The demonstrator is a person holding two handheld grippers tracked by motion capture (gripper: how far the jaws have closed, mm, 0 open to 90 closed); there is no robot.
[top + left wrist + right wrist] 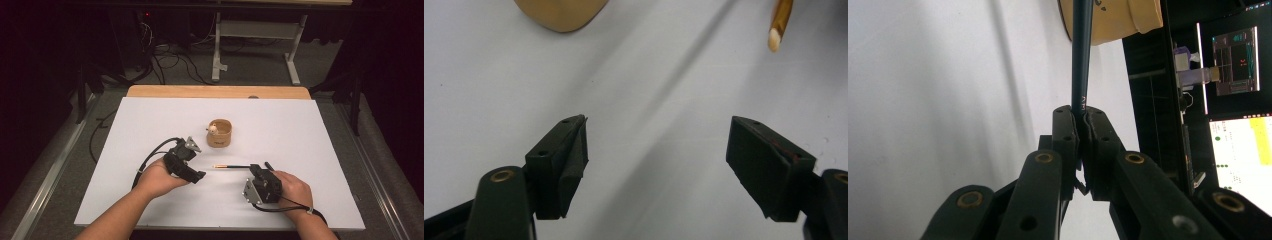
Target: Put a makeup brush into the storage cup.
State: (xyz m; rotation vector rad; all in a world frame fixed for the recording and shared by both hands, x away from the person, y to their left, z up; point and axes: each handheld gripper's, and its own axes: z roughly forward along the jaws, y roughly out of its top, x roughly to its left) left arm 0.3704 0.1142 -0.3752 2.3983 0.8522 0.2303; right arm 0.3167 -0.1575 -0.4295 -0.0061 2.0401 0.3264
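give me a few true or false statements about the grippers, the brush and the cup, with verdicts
1. The right gripper is shut on the thin brush. True.
2. The left gripper holds the brush. False: its jaws stand apart with bare table between them.
3. The tan cup lies tipped on its side. False: it stands upright on the white table.
4. The brush's pale tip points toward the left gripper. True.
5. The brush stands inside the cup. False: it is out of the cup, nearer the person.
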